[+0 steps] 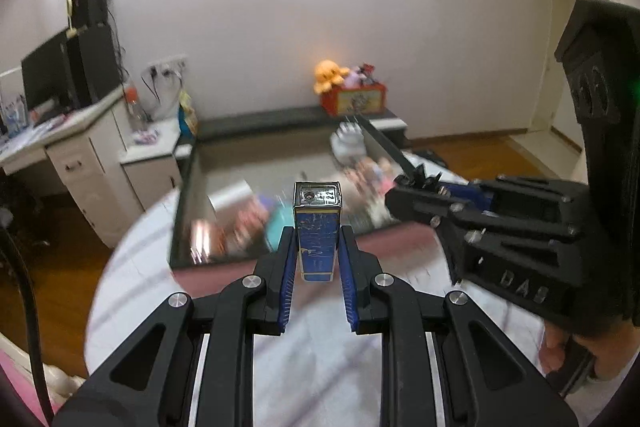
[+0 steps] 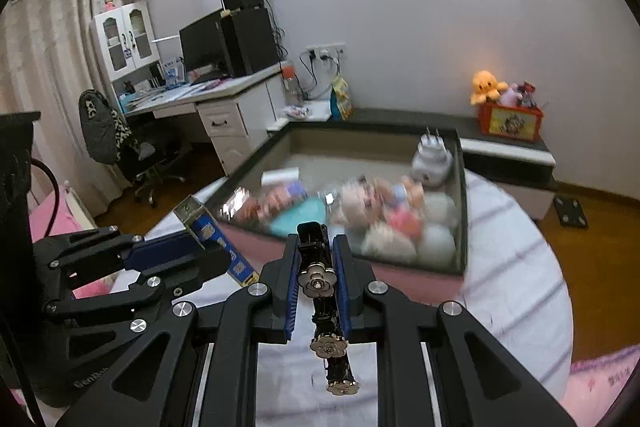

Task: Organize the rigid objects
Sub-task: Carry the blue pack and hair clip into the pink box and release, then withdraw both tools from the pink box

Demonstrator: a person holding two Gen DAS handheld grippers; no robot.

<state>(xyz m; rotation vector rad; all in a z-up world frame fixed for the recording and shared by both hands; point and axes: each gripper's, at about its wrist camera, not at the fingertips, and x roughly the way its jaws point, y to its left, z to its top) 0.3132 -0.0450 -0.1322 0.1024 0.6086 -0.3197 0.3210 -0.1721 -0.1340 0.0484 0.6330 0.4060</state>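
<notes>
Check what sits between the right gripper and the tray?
Right wrist view: only a strip of pink cloth separates the right gripper, shut on a black flower-studded clip, from the tray near wall.

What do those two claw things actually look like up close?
Both claws, left and right, are matte black plastic linkages with silver round bolts and ribbed blue finger pads. The right one's housing bears raised lettering. A bare hand grips its handle.

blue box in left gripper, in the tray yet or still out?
Out. The blue box is clamped in the left gripper, short of the tray.
</notes>
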